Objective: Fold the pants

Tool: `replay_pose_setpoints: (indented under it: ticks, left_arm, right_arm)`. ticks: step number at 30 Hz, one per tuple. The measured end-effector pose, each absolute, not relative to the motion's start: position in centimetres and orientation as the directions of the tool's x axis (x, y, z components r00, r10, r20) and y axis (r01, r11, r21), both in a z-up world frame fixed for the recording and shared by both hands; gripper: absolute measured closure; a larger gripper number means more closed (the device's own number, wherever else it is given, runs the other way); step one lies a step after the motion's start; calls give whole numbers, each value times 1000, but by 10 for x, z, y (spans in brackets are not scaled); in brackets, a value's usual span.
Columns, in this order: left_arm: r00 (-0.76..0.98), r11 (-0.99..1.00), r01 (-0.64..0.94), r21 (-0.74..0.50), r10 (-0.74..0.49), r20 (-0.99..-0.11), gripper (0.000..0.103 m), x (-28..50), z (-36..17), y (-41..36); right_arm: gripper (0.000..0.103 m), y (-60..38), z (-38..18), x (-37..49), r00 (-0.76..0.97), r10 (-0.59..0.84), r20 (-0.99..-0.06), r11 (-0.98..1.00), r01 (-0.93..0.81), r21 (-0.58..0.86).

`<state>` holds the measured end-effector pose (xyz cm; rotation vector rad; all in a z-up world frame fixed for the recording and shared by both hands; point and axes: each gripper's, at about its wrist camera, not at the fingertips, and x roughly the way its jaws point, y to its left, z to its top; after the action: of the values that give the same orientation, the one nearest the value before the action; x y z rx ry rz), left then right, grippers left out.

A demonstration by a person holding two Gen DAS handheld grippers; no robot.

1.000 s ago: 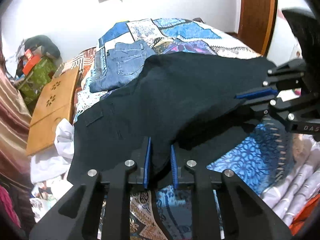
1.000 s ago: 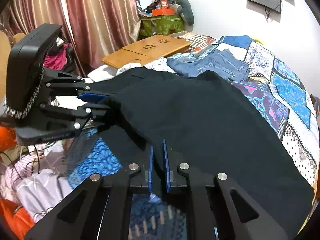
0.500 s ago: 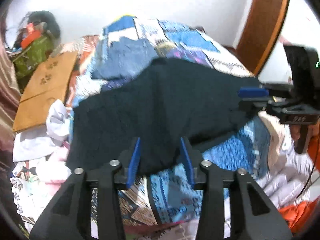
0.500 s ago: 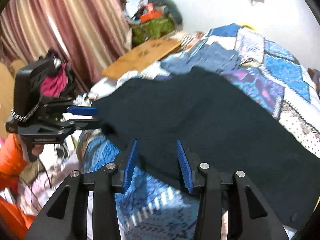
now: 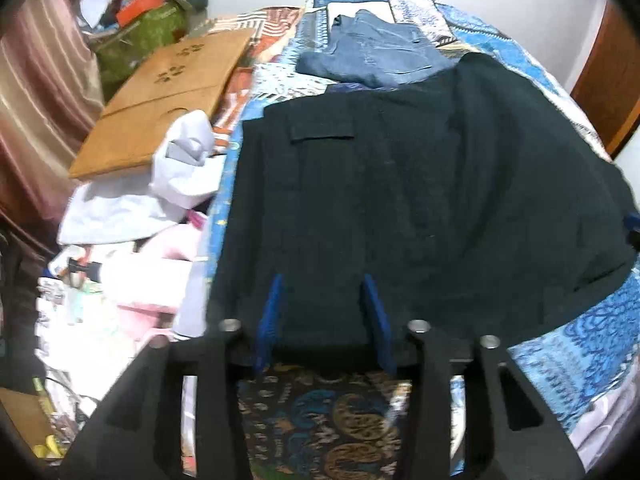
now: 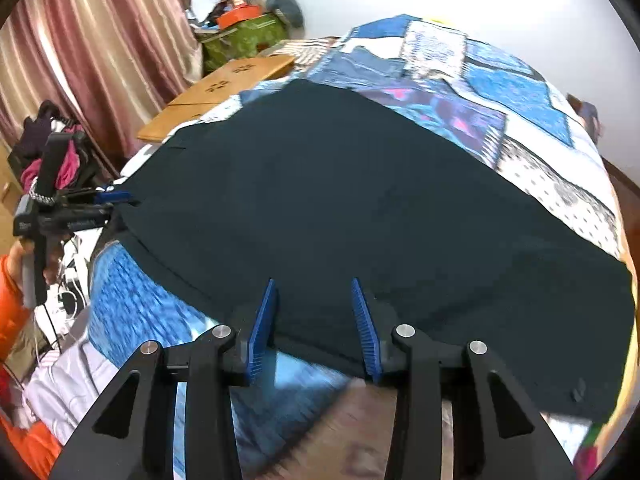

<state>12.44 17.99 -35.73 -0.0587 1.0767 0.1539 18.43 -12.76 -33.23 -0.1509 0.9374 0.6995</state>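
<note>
The black pants (image 5: pixel 420 200) lie spread flat on the patchwork bedspread (image 5: pixel 580 344), with a pocket flap toward the far left. They also fill the right wrist view (image 6: pixel 360 208). My left gripper (image 5: pixel 322 292) is open and empty, its blue pads over the pants' near edge. My right gripper (image 6: pixel 314 300) is open and empty at the pants' near edge. The left gripper also shows at the far left of the right wrist view (image 6: pixel 116 198).
Folded blue jeans (image 5: pixel 380 50) lie beyond the black pants. A wooden lap desk (image 5: pixel 160 96) and white clothes (image 5: pixel 160 188) sit at the bed's left edge. A green box (image 6: pixel 244 40) and striped curtains (image 6: pixel 100 40) stand behind. Clutter lies on the floor at left.
Both grippers have opened and let go of the black pants, which now lie flat on the bed. Both have pulled back toward the near edge.
</note>
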Motion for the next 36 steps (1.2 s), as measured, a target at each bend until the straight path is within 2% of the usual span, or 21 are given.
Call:
replay_pose_setpoints:
  ticks: [4,6,10,14,18,21,26,28,29,30,36]
  left_arm:
    - [453,989,-131,75,127,-883,55,124,-352,173]
    - [457,988,-109,108,147,-877,56,125,-343,163]
    - [507,997,-68,38,67,-859,55,133,-312,147]
    - [556,1000,-26,-12,5,-831,43,146,-285,117]
    - [568,998,55,-31,-57,-821,41,168,-273,76]
    - [562,993,120,-13,-78,-824,33,186,-275,39]
    - [476,971,238,-9,-125,-870,32,210,-306,-26]
    - [454,962,269,33,-96,-886,29,216,-320,-49]
    - [457,955,286,78,-64,-887,24,217,-325,-63]
    - [464,945,311,104,-56,-884,23,220,-330,-76]
    - [405,936,350,28,-125,-906,24,246,-335,-119]
  right_arm:
    - [69,-151,-332,183,406,481,-777,802,-562,203]
    - [66,-158,-327,180,418,481,-771,811,-546,209]
    - [64,-188,-316,178,485,450,-750,852,-484,198]
    - [58,-248,-309,182,555,399,-730,910,-341,238]
    - [57,-301,-313,177,582,342,-738,940,-206,273]
    - [51,-330,-321,166,588,310,-747,948,-131,290]
    - [50,-353,-336,154,591,338,-733,925,-63,376]
    - [50,-358,-341,151,594,361,-719,907,-44,419]
    - [49,-361,-344,151,596,375,-710,895,-33,444]
    - [49,-364,-348,151,593,388,-706,884,-23,466]
    - [49,-367,-372,162,570,438,-695,837,24,547]
